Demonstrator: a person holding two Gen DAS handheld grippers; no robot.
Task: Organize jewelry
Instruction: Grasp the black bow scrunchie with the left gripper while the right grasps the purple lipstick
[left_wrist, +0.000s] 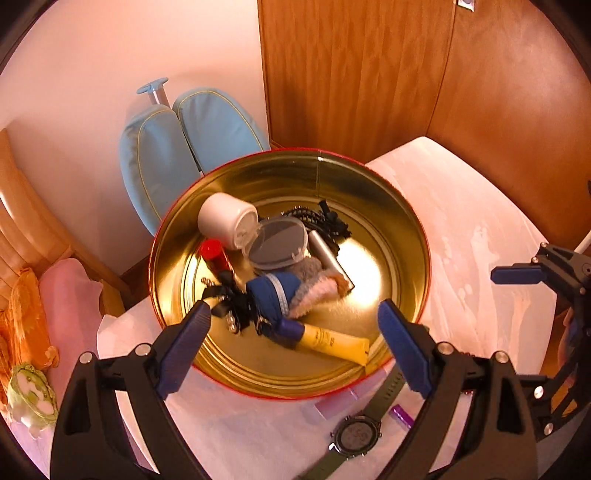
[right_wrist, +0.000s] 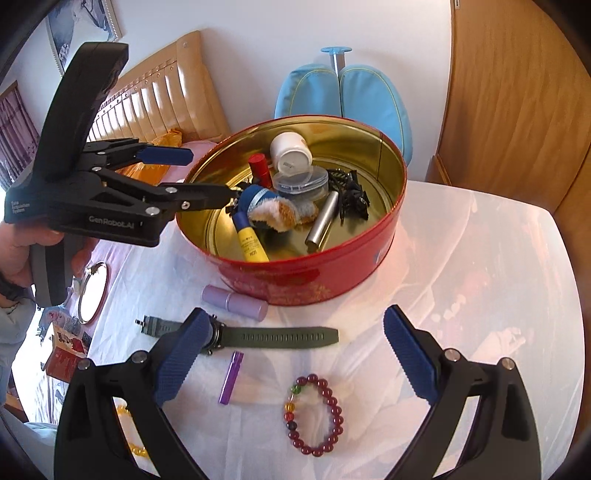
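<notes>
A round red tin (right_wrist: 332, 269) with a gold inside (left_wrist: 388, 206) stands on the white table. It holds a white jar (left_wrist: 227, 219), a red tube (left_wrist: 214, 253), a yellow tube (left_wrist: 332, 343), a metal cylinder (right_wrist: 323, 221), black beads (left_wrist: 332, 221) and a fluffy scrunchie (right_wrist: 280, 212). My left gripper (left_wrist: 293, 319) is open over the tin's near rim, empty; it shows in the right wrist view (right_wrist: 207, 173). My right gripper (right_wrist: 291, 350) is open above the table. A green watch (right_wrist: 258, 336), a purple stick (right_wrist: 231, 378), a dark red bead bracelet (right_wrist: 317, 413) and a lilac tube (right_wrist: 234, 301) lie before the tin.
A yellow bead bracelet (right_wrist: 127, 428) lies at the table's left edge. A blue chair back (right_wrist: 343, 92) stands behind the tin. A wooden wardrobe (right_wrist: 517, 92) is at the right. A bed with a slatted headboard (right_wrist: 155, 96) and a round mirror (right_wrist: 92, 291) are at the left.
</notes>
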